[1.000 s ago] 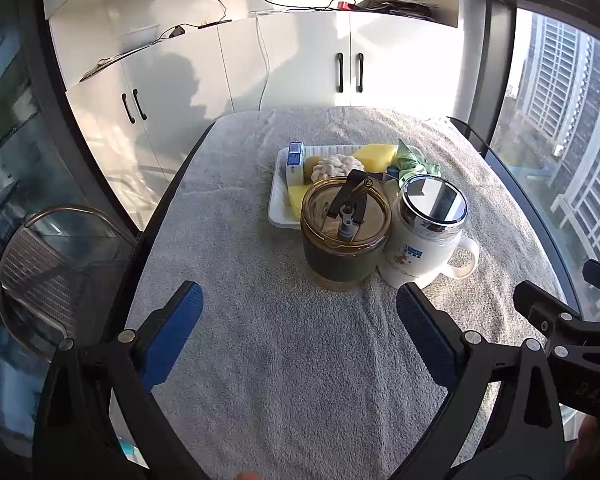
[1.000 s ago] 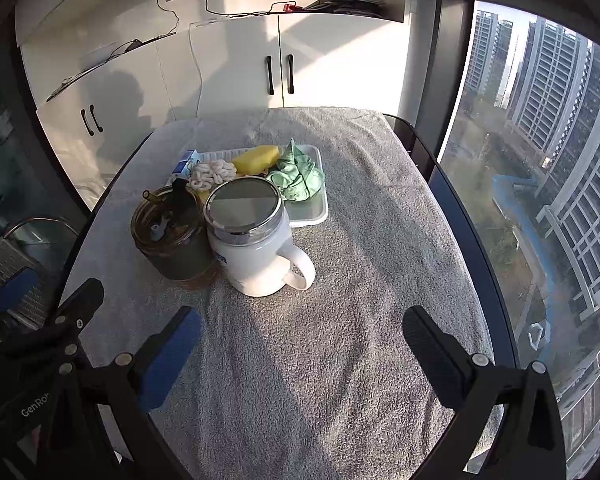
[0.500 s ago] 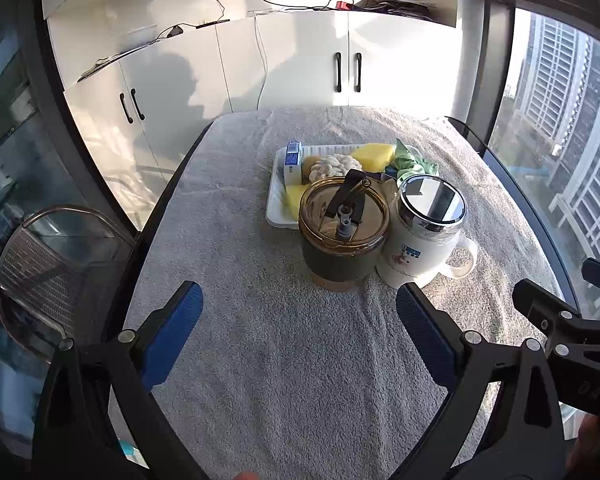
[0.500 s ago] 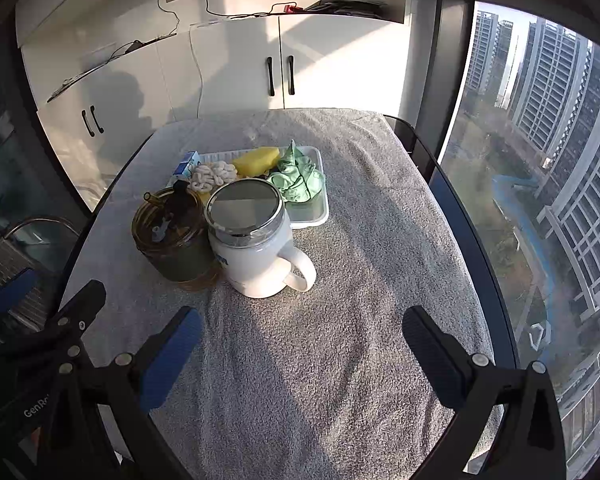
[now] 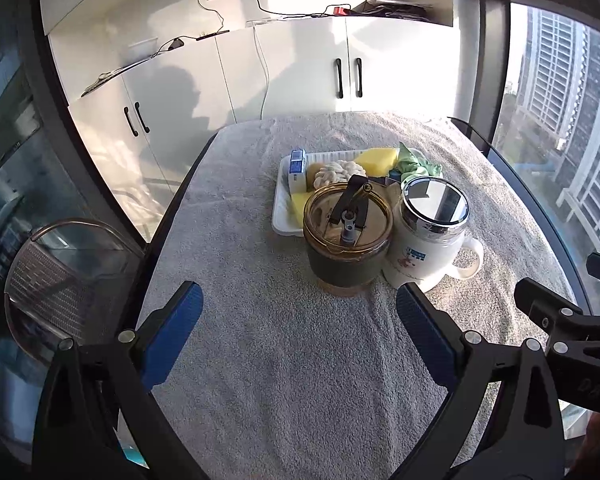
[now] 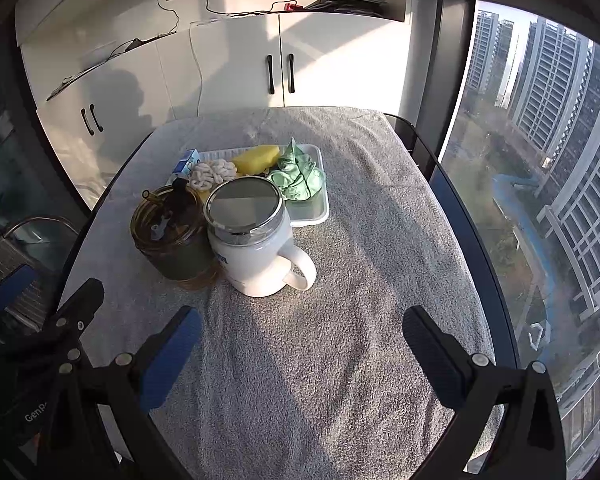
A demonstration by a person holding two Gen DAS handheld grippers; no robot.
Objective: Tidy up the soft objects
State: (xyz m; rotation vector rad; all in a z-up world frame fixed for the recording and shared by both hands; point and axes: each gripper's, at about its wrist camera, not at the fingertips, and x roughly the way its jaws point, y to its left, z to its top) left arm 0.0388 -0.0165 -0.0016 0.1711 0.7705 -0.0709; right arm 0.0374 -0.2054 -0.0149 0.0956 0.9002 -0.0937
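A white tray [image 5: 281,216] [image 6: 320,210] sits mid-table holding soft things: a yellow sponge [image 5: 376,159] [image 6: 257,157], a white knotted rope [image 5: 338,171] [image 6: 212,172], a green cloth [image 5: 416,166] [image 6: 298,174] and a blue-white carton [image 5: 297,168] [image 6: 186,161]. In front stand an amber lidded jar [image 5: 346,236] [image 6: 168,232] and a white mug with a steel lid [image 5: 432,232] [image 6: 256,240]. My left gripper [image 5: 300,332] is open and empty, short of the jar. My right gripper [image 6: 300,344] is open and empty, short of the mug.
A grey towel [image 5: 300,360] [image 6: 360,280] covers the table. White cabinets [image 5: 340,72] stand behind it. A chair [image 5: 60,280] stands at the left edge. A window [image 6: 540,160] runs along the right edge.
Both grippers have drifted slightly; the objects sit a little differently in view. Nothing was taken hold of or moved.
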